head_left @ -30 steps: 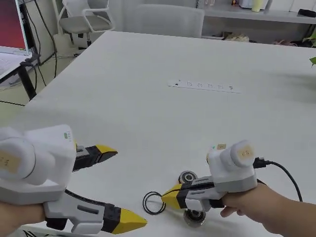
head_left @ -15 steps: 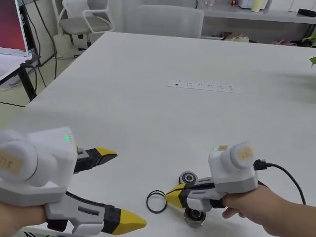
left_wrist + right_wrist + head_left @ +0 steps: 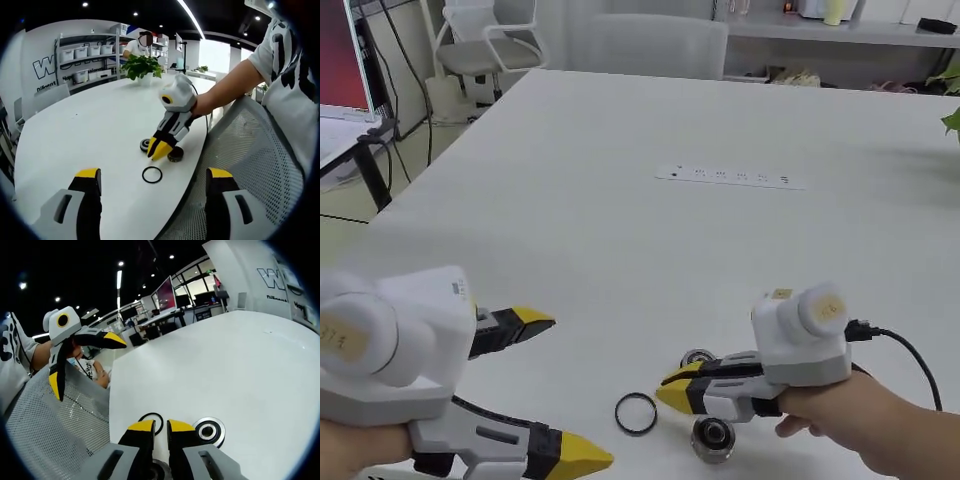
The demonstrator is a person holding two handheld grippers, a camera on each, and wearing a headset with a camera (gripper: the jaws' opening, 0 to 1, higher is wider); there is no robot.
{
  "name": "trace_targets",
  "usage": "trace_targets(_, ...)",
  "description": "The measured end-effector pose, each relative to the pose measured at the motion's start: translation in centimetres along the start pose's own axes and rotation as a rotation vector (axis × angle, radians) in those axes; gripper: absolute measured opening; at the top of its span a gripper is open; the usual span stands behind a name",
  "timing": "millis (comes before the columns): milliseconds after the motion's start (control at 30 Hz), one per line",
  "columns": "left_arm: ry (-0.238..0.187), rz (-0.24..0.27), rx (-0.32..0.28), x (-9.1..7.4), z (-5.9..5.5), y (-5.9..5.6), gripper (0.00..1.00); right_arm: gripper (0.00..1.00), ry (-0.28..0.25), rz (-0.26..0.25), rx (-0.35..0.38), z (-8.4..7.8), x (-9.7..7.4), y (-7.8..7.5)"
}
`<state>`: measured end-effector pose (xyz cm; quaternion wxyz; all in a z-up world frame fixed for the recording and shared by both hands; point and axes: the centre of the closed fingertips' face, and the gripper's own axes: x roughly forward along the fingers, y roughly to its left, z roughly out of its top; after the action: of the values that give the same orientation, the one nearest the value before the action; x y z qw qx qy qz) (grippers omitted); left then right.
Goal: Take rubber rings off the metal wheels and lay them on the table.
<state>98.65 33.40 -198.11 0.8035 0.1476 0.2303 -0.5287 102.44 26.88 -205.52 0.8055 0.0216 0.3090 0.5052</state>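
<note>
Right claw over white table, office chair

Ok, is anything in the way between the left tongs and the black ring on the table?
Nothing visible. The rubber ring lies on bare table ahead of the open left tongs; the right tongs sit beyond it.

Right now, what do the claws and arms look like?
The left claw and right claw match: white bodies, black jaws, pointed yellow tips. A black cable runs from the right one. White short sleeve with black print.
</note>
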Motion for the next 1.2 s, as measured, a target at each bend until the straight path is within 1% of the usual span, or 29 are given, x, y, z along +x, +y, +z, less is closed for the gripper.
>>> trace_targets(167, 0.001, -0.002, -0.006, 0.0, 0.0, 0.1, 0.83, 0.09, -0.033, -0.002, -0.001, 0.8, -0.6, 0.0)
trace_targets(300, 0.002, -0.003, 0.004, -0.1, 0.1, 0.1, 0.83, 0.1, -0.064, -0.006, -0.001, 1.5, -1.2, 0.1)
trace_targets(533, 0.005, -0.016, 0.009, -0.1, 0.4, 0.0, 0.83, 0.17, -0.106, -0.022, 0.004, 2.3, -2.2, -0.3)
trace_targets(633, 0.009, -0.014, 0.023, 0.0, 0.6, 0.3, 0.82, 0.19, -0.124, -0.036, 0.0, 2.6, -2.8, -0.7)
trace_targets(733, 0.006, -0.013, 0.032, 0.0, 1.1, 0.7, 0.82, 0.21, -0.144, -0.048, -0.003, 2.9, -3.4, -1.1)
trace_targets(833, 0.003, -0.011, 0.042, 0.2, 1.6, 1.0, 0.82, 0.23, -0.156, -0.064, -0.012, 3.1, -3.9, -1.4)
trace_targets(1000, 0.004, -0.014, 0.054, 0.6, 2.1, 1.4, 0.81, 0.26, -0.174, -0.088, -0.003, 3.0, -4.8, -2.2)
trace_targets(1200, -0.002, -0.022, 0.052, 1.3, 2.8, 1.9, 0.8, 0.28, -0.183, -0.111, 0.013, 2.6, -5.7, -3.0)
